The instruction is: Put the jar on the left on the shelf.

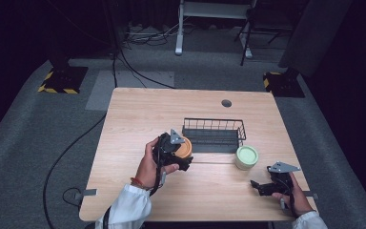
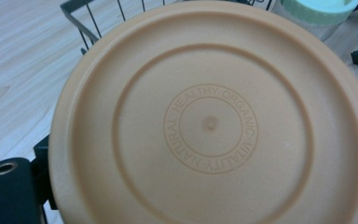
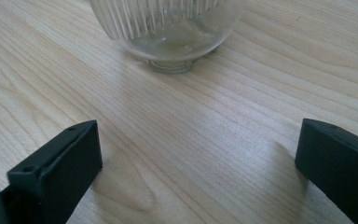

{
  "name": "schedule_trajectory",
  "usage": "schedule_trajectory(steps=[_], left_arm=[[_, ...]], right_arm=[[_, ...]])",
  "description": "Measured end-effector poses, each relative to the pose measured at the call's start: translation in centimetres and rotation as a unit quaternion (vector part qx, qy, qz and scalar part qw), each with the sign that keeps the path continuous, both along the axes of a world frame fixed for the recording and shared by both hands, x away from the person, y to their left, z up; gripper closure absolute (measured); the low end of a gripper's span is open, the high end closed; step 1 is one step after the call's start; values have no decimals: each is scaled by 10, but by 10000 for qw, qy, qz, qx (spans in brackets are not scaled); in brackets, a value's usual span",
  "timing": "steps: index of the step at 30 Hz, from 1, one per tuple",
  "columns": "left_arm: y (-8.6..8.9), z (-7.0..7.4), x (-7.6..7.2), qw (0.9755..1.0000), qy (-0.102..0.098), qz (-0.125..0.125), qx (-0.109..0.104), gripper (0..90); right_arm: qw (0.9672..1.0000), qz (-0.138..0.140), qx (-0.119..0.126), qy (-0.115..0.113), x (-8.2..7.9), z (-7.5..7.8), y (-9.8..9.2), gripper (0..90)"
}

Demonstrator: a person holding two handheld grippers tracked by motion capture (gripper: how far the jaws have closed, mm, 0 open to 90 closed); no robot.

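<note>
1. The left tool (image 1: 183, 153) is held above the middle of the table (image 1: 124, 119), and an orange lid (image 1: 185, 147) is gripped in it.
2. In the left gripper view the orange lid (image 2: 209, 121) is seen from very close, with a raised ring and the words "HEALTHY ORGANIC VITALITY NATURAL" pressed around its centre.
3. A black wire basket (image 1: 213, 134) is placed just beyond the lid, nearer the far edge of the table; its wires (image 2: 86, 23) are seen behind the lid.
4. A glass jar with a pale green lid (image 1: 246, 157) is stood just beside the basket's near right corner, apart from both tools.
5. The right tool (image 1: 259, 187) is held low near the near right corner of the table, its jaws spread wide with nothing between them.
6. In the right gripper view the ribbed glass jar (image 3: 168, 28) is seen resting on the bare wood ahead of the parted jaws, untouched.
</note>
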State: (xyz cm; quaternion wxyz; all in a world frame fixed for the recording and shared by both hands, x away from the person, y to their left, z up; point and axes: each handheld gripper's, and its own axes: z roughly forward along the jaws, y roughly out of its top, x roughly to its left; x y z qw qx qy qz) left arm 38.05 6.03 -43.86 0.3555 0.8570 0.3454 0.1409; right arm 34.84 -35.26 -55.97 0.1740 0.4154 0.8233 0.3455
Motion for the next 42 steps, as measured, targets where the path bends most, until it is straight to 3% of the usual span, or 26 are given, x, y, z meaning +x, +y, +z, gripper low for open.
schedule_trajectory(steps=[12, 21, 42], left_arm=[[-17, 28, 13, 9998, -176, -120, 23, 91], [-31, 41, 24, 9996, -209, -183, -5, 91], [-55, 38, 60, 9999, -102, -54, -43, 91]], right_arm=[[10000, 0, -1, 0, 0, 0, 0, 4], [10000, 0, 0, 0, 0, 0, 0, 4], [10000, 0, -1, -1, 0, 0, 0, 4]])
